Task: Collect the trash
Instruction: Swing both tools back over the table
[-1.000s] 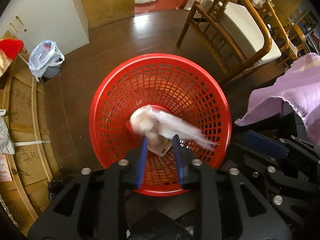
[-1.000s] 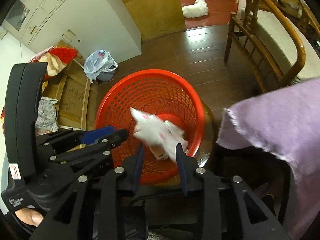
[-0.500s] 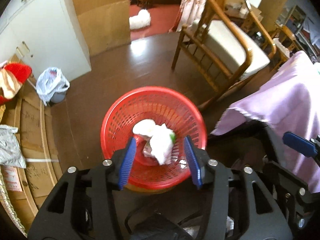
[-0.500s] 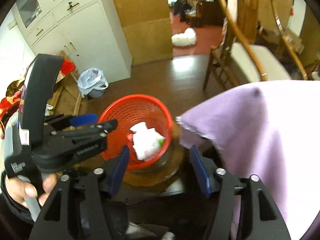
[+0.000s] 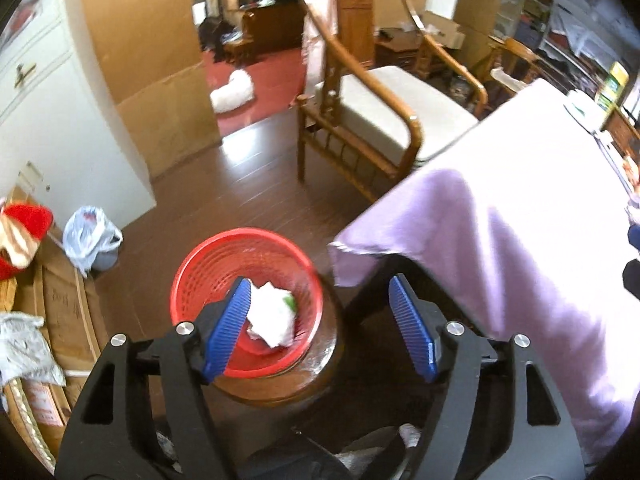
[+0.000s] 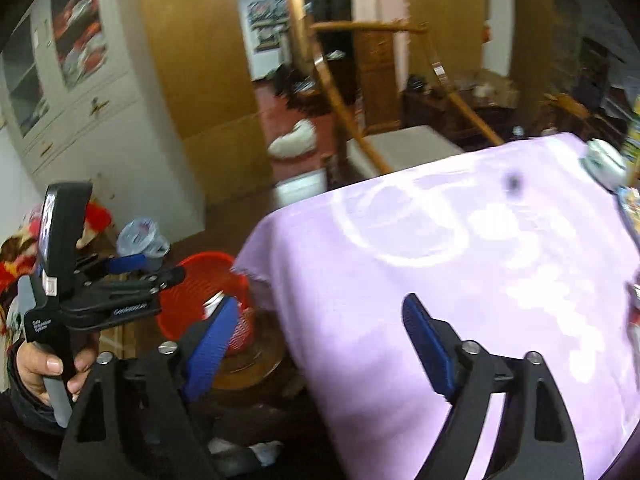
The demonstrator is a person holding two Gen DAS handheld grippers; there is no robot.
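Both grippers have lifted away from the red basket (image 5: 208, 280); their jaws have just been opening, empty. The white paper trash (image 5: 272, 316) inside looks light and soft; pinch its crumpled middle.

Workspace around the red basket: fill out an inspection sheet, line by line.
Surface: table under a lilac cloth, mostly bare near this corner; brown wooden floor.
Job's things: red basket on a round wooden stool, crumpled white trash lying inside.
Clutter: small bin with a plastic bag, flattened cardboard, red blanket at the left.
Grippers: left gripper and right gripper both open with nothing between the pads; their jaws have just been opening.
Cables: nothing seen.
Surroundings: wooden armchair with pale cushion, white cupboard, doorway to a red-floored room.
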